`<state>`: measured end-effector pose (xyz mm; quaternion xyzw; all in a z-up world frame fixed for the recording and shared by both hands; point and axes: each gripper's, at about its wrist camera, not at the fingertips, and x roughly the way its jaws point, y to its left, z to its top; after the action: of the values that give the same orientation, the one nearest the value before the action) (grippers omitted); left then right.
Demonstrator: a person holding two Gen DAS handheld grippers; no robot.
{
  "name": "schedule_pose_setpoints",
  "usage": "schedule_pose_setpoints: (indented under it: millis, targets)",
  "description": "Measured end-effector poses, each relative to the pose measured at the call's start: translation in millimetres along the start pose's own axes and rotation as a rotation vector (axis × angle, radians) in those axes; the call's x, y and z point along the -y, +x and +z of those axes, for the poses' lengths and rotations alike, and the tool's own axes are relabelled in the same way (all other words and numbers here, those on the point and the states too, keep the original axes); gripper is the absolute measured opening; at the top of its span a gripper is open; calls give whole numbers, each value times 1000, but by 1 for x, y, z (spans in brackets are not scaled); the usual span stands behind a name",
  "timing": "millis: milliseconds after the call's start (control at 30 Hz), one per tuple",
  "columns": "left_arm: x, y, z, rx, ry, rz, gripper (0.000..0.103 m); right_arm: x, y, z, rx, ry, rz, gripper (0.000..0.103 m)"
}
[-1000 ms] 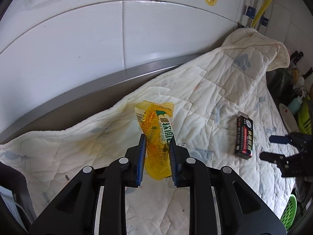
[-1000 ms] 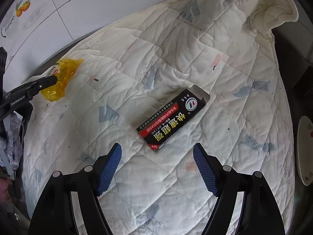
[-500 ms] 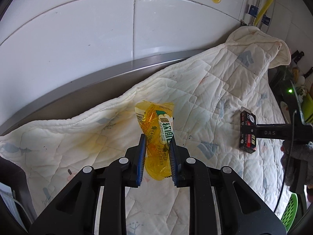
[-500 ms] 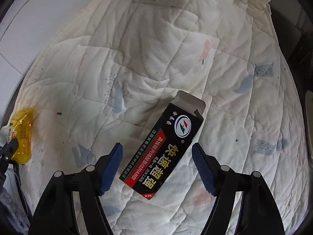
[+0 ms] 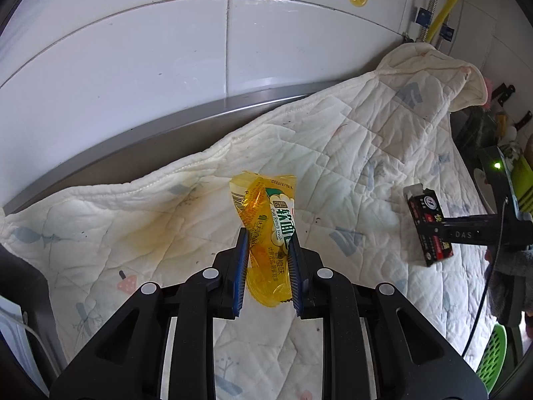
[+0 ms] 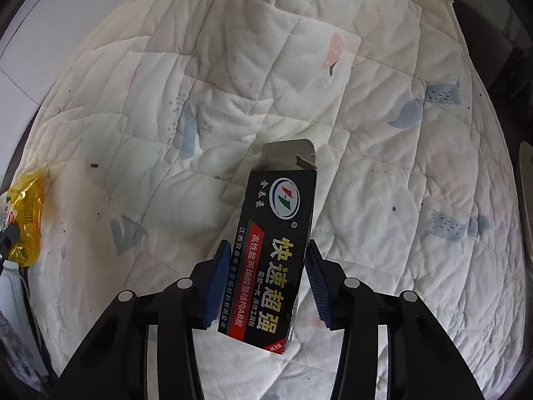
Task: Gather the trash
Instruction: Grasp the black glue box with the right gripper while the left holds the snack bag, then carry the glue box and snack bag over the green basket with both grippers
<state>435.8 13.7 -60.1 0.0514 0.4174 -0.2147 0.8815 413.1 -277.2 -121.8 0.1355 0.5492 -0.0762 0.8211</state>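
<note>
White quilted cloth (image 5: 349, 153): left of the black carton (image 6: 276, 256), our left gripper (image 5: 268, 266) clamps the yellow wrapper (image 5: 266, 230), while our right gripper (image 6: 268, 280) straddles that carton, jaws half-open, left pad apart.

White tiled wall (image 5: 150, 66) behind a quilt-covered (image 5: 366, 153) grey counter (image 5: 133, 136).

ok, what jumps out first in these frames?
The yellow wrapper, pinched upright in the left hand-held gripper over the quilt. Then the black box, top flap open, lying between the right hand-held gripper's fingers, which look not quite closed.
</note>
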Motion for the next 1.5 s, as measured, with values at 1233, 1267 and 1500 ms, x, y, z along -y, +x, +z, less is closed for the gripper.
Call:
schedule_pose_setpoints:
  millis: [1233,1267,1500]
  targets:
    - [188,-157,-156,77,64,-100,21,113,-169,-276,135,-328,89,42]
    - [193,-160,-160,78,66,-103,21,120,-172,-285,134,-332,87,42]
    - [241,-180,-204,69,86,-133,21,163,-179,-337,121,-337,41,42]
